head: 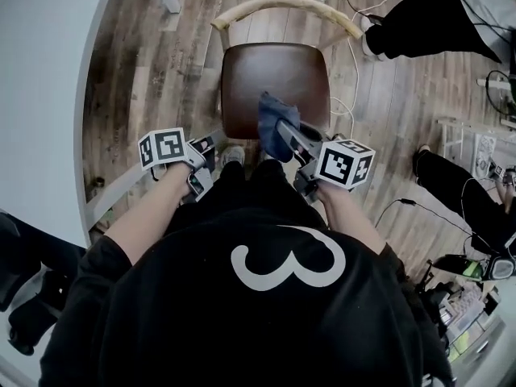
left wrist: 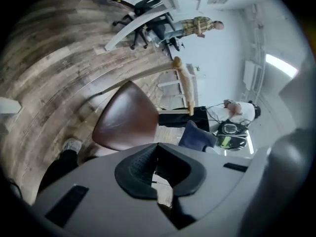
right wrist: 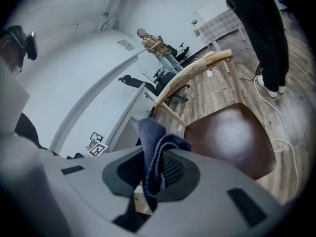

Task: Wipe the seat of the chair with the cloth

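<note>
A white table surface (head: 40, 71) occupies the left edge of the head view, above the wood-plank floor (head: 153, 63). The left gripper (head: 201, 164) is positioned near the front left corner of the chair, off the seat. In the left gripper view its jaws are brought together with nothing between them.

The chair stands at centre. Its glossy brown seat (head: 274, 75) faces the person, and the pale curved backrest (head: 286, 6) is on the far side.

The dark blue cloth (head: 272, 123) lies over the near right part of the seat. Contact with the seat surface cannot be confirmed. The right gripper (head: 286, 131) clamps the cloth, which is bunched between the jaws with a fold protruding past the tips.

A white cable (head: 352, 71) runs along the floor beside the right side of the chair. A bystander's dark trouser leg (head: 419, 22) is at upper right.
</note>
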Available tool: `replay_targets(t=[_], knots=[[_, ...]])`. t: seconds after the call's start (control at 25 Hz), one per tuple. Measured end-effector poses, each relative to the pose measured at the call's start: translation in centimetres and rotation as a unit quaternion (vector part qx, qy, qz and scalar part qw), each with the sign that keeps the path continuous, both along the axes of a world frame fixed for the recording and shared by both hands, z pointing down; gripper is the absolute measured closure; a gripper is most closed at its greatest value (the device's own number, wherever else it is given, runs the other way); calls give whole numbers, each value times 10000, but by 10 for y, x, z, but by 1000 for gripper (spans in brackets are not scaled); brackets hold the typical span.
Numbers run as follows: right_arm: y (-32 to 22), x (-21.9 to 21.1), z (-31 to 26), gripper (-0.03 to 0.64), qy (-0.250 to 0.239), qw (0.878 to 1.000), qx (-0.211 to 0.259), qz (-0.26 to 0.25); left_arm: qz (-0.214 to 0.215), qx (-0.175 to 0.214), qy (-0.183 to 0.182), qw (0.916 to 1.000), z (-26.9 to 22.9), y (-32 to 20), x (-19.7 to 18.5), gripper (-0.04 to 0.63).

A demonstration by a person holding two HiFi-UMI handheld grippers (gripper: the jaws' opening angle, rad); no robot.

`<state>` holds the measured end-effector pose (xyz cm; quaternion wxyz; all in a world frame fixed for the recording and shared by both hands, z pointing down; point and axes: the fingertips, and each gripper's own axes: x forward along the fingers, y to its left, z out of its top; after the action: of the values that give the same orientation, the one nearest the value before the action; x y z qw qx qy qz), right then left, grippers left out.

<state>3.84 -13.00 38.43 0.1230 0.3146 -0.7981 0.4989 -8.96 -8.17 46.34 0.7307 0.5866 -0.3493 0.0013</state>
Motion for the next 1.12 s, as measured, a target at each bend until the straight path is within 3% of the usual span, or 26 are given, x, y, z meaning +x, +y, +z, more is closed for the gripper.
replay_targets(t=[0.12,0.24,0.52,0.68,0.92,1.12], knots=[[-5,-4,52,563,216,9991,-214,-296,-33,-563,-260,9981,46,9,-8,583],[8,4,104,563,456,9958,-675,-416,120,-832,-565,9949,71,31,-11,583],[-19,18,159,563,933,9882,-780,-929,255,-774,-840,9931,98,35,2,583],[-46,-2,162,563,797,9903,-601,-968,26,-641,-835,9944,104,12,6,583],[-97,-44,166,563,364,9963,-505,-589,28,-411,-900,9951,112,-21,4,583],[-134,-74,175,563,147,9982,-435,-376,-212,-372,-898,9950,122,-43,-9,583]])
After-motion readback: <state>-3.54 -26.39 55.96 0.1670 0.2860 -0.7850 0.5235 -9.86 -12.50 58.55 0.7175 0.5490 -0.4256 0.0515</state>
